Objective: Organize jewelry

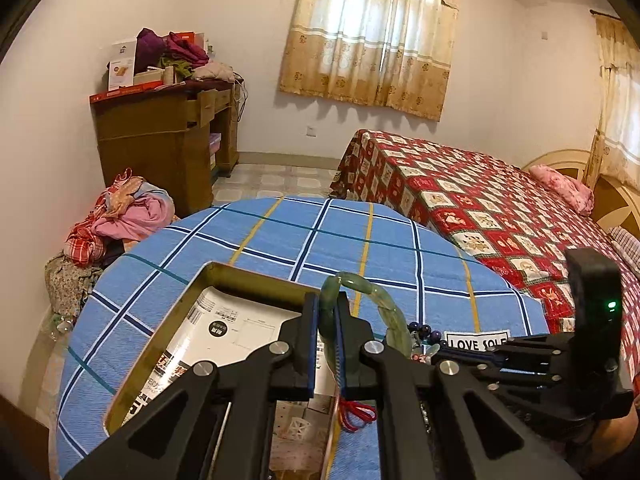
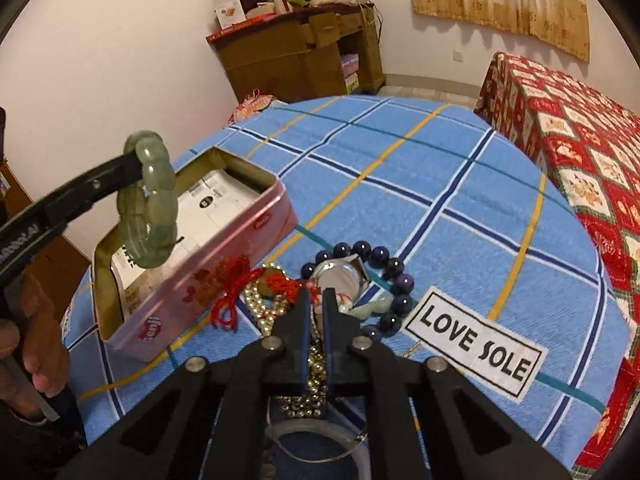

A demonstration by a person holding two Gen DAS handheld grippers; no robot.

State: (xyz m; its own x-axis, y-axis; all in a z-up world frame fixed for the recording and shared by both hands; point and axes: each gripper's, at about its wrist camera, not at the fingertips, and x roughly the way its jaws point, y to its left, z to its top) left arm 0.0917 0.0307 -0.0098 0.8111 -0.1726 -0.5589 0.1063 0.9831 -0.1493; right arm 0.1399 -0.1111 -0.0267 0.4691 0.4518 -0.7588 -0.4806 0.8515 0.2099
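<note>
My left gripper point(image 1: 327, 320) is shut on a green jade bangle point(image 1: 380, 304) and holds it in the air over the open pink tin box point(image 2: 224, 276). The bangle point(image 2: 148, 208) also shows in the right wrist view, hanging above the tin's opening. My right gripper point(image 2: 314, 304) is nearly shut over a heap of jewelry: a gold bead chain point(image 2: 268, 312), red knotted cord point(image 2: 232, 280), a dark purple bead bracelet point(image 2: 384, 268) and a silver round piece point(image 2: 340, 278). Whether it grips anything I cannot tell.
The round table has a blue plaid cloth point(image 2: 440, 184). A white "LOVE SOLE" label point(image 2: 476, 344) lies right of the heap. A bed with a red patterned cover point(image 1: 480, 208) stands to the right, a wooden cabinet point(image 1: 160, 140) at the far wall.
</note>
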